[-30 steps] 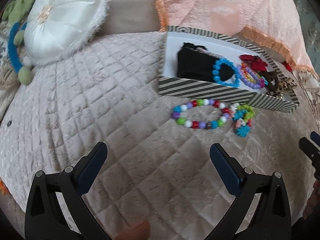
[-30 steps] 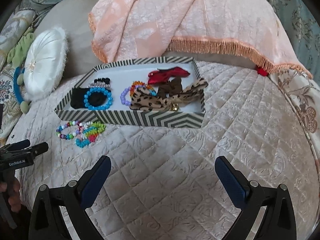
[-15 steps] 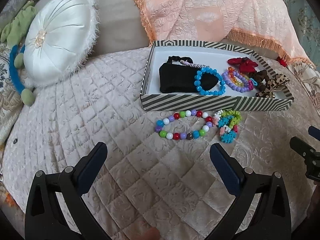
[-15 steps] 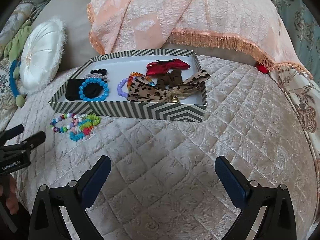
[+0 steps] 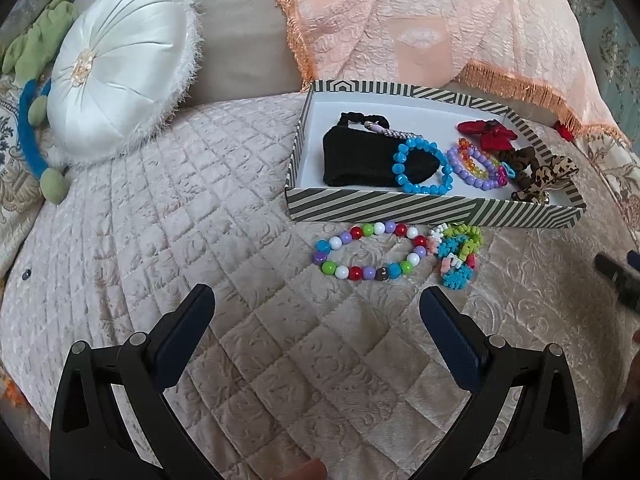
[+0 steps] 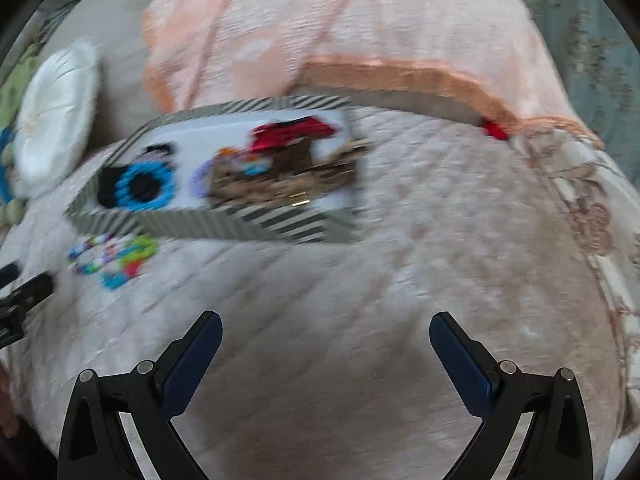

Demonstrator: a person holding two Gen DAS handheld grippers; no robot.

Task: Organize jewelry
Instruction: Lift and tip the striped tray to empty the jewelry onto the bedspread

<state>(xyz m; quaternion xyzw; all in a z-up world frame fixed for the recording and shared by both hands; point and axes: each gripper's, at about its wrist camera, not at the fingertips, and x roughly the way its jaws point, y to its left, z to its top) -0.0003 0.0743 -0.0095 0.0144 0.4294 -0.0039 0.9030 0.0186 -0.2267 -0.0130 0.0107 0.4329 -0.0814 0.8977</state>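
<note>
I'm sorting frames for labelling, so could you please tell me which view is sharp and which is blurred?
Left wrist view: sharp, soft daylight, fisheye bending at the edges; the multicoloured round-bead bracelet reads clearly. Right wrist view: motion-smeared; the striped cardboard box and its contents streak, though the right hand-held gripper stays crisp.

no readable text anywhere; the right view seems too blurred

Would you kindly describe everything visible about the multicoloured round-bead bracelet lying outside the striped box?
The multicoloured round-bead bracelet is a closed loop of glossy, plastic-looking beads in red, white, blue, green, purple and one brown. It lies flat on the quilted beige cover, just before the striped box's front wall, its right end meeting a flower-bead bracelet. No gripper touches it.
</note>
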